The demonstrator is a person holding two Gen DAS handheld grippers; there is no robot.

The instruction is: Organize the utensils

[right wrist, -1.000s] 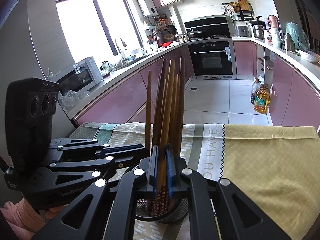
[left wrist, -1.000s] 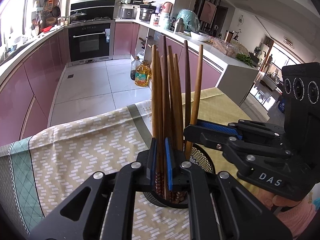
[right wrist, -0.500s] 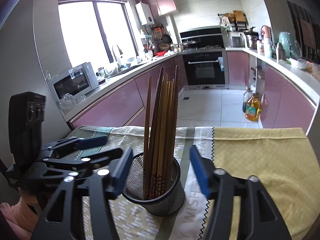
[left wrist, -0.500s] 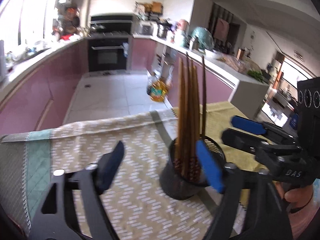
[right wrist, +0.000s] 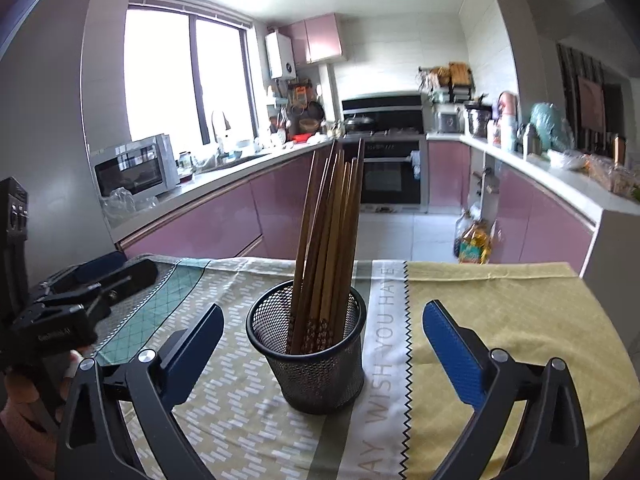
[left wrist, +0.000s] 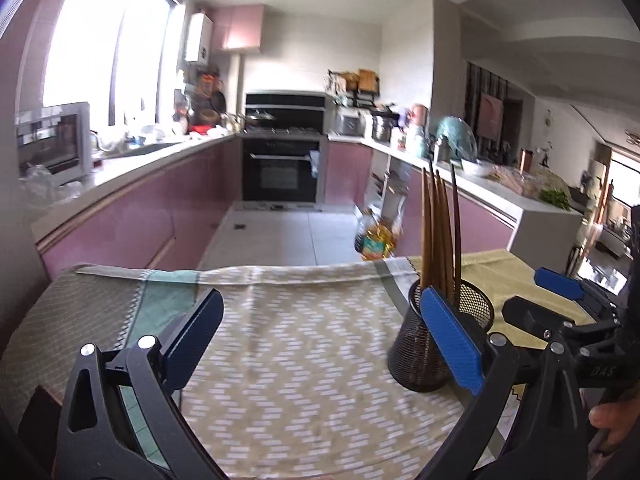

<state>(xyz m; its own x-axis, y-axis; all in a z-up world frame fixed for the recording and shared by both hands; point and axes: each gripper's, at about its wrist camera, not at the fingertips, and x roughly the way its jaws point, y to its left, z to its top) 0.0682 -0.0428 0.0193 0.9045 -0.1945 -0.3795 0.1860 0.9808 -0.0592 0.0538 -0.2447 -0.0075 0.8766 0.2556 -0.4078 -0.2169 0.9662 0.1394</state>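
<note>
Two grippers stood released over the table: the left gripper and the right gripper had both just been opening their jaws, and no pad touched anything. The chopsticks stood bundled, leaning slightly, in the black mesh holder, which sat upright on the tablecloth near the table's middle, on the grey lettered stripe. In the right wrist view the holder lay between the blue pads but clear of them. In the left wrist view it stood just behind the right-hand pad, off to the side.
</note>
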